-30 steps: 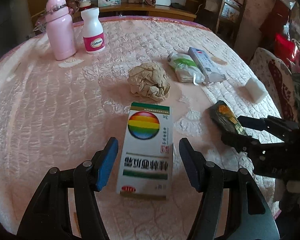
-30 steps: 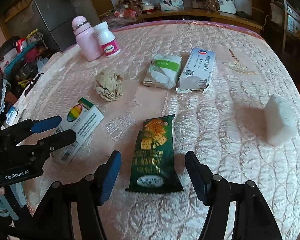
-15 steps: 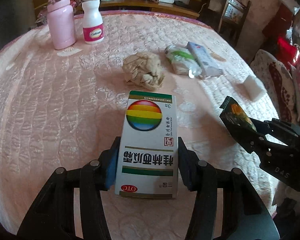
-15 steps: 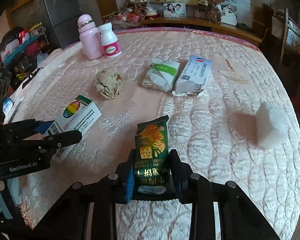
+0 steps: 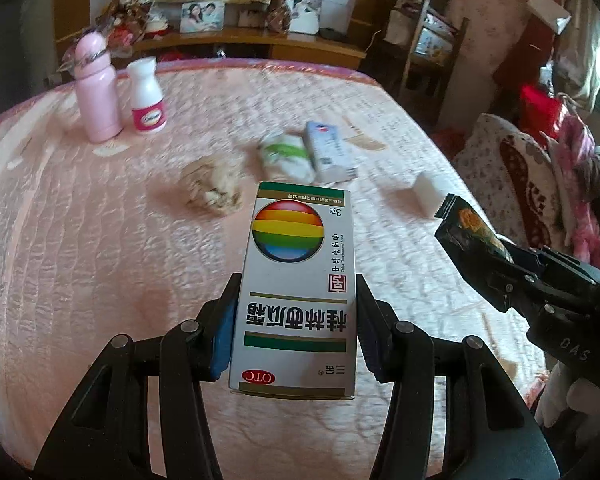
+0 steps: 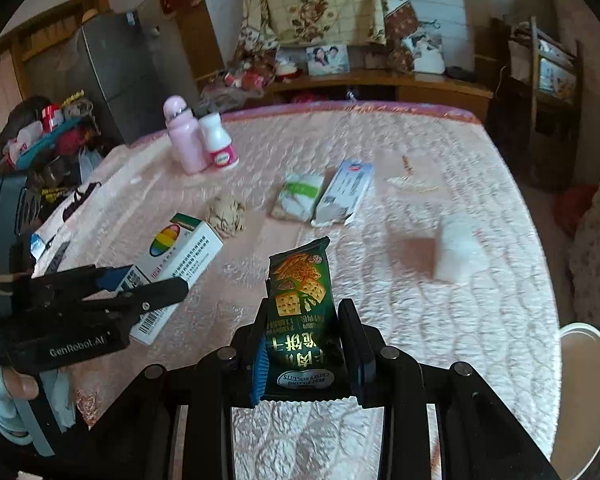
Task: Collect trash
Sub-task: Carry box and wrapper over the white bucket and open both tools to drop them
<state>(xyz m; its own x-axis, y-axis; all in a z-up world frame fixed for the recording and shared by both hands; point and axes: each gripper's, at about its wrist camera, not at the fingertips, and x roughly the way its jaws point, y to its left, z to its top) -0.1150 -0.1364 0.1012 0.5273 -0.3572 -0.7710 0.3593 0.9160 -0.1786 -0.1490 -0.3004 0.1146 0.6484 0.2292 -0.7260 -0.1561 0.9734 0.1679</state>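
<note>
Left gripper [image 5: 296, 332] clamped on white medicine box [image 5: 296, 292], lifted clear of the pink quilted table [image 5: 80, 240]. Right gripper [image 6: 306, 344] pinched on green biscuit packet [image 6: 300, 300], also raised. Step: carry-off after pickup. Next calls for a bin; none visible. Box rigid, rainbow logo; packet flat, crinkly. Crumpled paper wad [image 5: 214, 192] remains on table.

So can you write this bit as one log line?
left gripper: shut on medicine box | right gripper: shut on biscuit packet | both lifted

White box [image 5: 298, 292] (rainbow disc), green wrapper [image 6: 302, 312]
</note>
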